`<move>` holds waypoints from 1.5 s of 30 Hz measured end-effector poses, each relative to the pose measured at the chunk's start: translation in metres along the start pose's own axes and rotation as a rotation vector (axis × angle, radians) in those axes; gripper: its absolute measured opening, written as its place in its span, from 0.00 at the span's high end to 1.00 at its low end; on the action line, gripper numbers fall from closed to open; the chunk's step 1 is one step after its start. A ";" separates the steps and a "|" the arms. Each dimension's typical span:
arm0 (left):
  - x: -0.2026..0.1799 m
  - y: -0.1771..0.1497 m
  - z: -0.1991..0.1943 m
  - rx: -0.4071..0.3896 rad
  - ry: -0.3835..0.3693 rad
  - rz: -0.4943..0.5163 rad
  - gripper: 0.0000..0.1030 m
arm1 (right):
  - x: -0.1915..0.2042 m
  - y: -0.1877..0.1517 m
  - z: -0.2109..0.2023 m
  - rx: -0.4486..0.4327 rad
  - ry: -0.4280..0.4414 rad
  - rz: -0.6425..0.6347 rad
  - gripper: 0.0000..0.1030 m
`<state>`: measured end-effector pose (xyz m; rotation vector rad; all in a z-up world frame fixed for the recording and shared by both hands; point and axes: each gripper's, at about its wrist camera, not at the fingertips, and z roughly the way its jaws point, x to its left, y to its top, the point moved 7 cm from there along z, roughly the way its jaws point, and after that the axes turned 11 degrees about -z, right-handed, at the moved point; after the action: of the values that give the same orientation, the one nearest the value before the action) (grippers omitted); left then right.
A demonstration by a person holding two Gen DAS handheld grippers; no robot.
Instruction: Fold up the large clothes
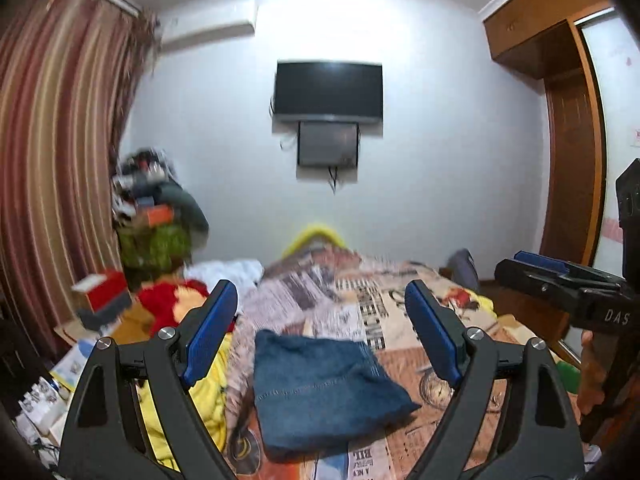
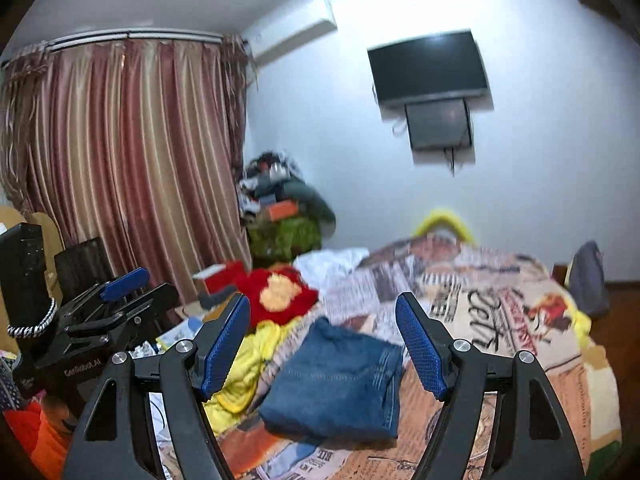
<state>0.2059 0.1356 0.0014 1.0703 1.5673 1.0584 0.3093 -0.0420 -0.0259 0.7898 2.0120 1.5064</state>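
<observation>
The left gripper stands with its blue pads wide apart and nothing between them; the right gripper is likewise spread and empty, both raised above the bed and pointing toward the far wall; each shows in the other's view at the side, the right one near the wardrobe edge, the left one before the curtain.

Below and beyond the pads lies the jeans, a blue denim bundle folded into a compact rectangle, flat on the blanket near its near edge, touched by neither gripper; in the right view the jeans show stacked layers at one side. By that look this garment's fold seems done. What may be left, as a judgement: a yellow garment lies crumpled just beside the jeans, a red one beyond it, and white cloth further back, all unfolded.

The surface is a bed under a newspaper-print blanket, rumpled toward the far end; around it a striped curtain, a pale wall with a dark TV, an air conditioner above, a wooden wardrobe, and a cluttered pile in the corner.
</observation>
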 end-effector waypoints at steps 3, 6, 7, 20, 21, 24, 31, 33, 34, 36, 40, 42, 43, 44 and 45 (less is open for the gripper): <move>-0.005 0.001 -0.018 -0.059 0.025 0.009 0.16 | 0.013 0.003 -0.017 -0.035 -0.023 -0.017 0.29; -0.007 -0.001 -0.029 -0.086 0.037 0.003 0.15 | 0.023 0.002 -0.031 -0.054 -0.051 -0.032 0.29; -0.007 -0.002 -0.032 -0.092 0.042 0.000 0.14 | 0.025 0.002 -0.034 -0.057 -0.060 -0.031 0.29; 0.003 -0.018 -0.038 -0.066 0.073 -0.064 0.00 | 0.028 -0.011 -0.055 -0.063 -0.190 -0.037 0.00; 0.003 -0.018 -0.038 -0.062 0.072 -0.064 0.00 | 0.027 -0.011 -0.055 -0.060 -0.192 -0.035 0.00; 0.004 -0.021 -0.035 -0.050 0.074 -0.063 0.00 | 0.024 -0.013 -0.048 -0.048 -0.194 -0.028 0.00; 0.005 -0.024 -0.031 -0.030 0.072 -0.084 0.00 | 0.025 -0.014 -0.047 -0.043 -0.195 -0.027 0.00; 0.005 -0.025 -0.031 -0.029 0.074 -0.087 0.00 | 0.024 -0.015 -0.045 -0.041 -0.194 -0.023 0.00; 0.005 -0.025 -0.030 -0.028 0.075 -0.088 0.00 | 0.023 -0.015 -0.044 -0.040 -0.194 -0.022 0.00; 0.005 -0.025 -0.029 -0.025 0.075 -0.090 0.00 | 0.023 -0.015 -0.045 -0.037 -0.193 -0.021 0.00; 0.006 -0.026 -0.028 -0.020 0.075 -0.093 0.00 | 0.023 -0.015 -0.044 -0.036 -0.192 -0.021 0.00; 0.006 -0.026 -0.027 -0.016 0.075 -0.094 0.00 | 0.023 -0.015 -0.044 -0.036 -0.193 -0.021 0.00; 0.006 -0.026 -0.027 -0.014 0.074 -0.095 0.00 | 0.023 -0.015 -0.044 -0.036 -0.192 -0.021 0.00; 0.006 -0.026 -0.027 -0.013 0.073 -0.096 0.00 | 0.023 -0.015 -0.043 -0.034 -0.192 -0.021 0.00; 0.006 -0.026 -0.027 -0.013 0.072 -0.097 0.00 | 0.023 -0.016 -0.044 -0.034 -0.192 -0.022 0.00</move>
<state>0.1747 0.1311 -0.0200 0.9474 1.6508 1.0499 0.2604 -0.0589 -0.0311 0.8615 1.8443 1.3925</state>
